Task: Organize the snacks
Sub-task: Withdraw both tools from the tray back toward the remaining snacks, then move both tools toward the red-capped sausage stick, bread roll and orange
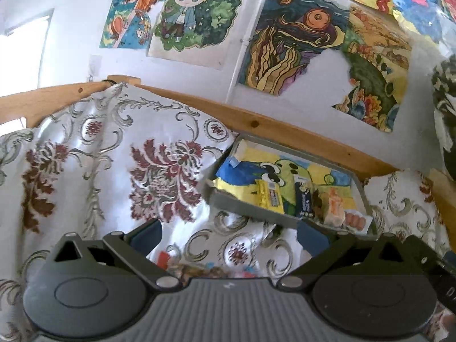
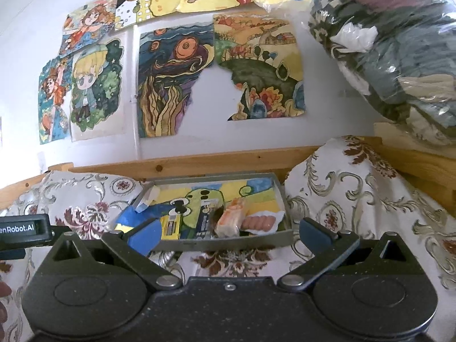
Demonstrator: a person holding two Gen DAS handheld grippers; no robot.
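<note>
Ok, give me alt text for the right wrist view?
The open right gripper faces a grey tray on a floral cloth, holding a yellow packet, a dark packet, an orange-and-white packet and a sausage packet. Drawings cover the wall behind.

My left gripper (image 1: 229,235) level, jaws spread wide, nothing between the blue pads (image 1: 312,240), my right gripper (image 2: 228,235) likewise wide apart and empty, left gripper's body showing at the left edge of the right view, fingertips (image 2: 4,302) at the near left corner.
</note>
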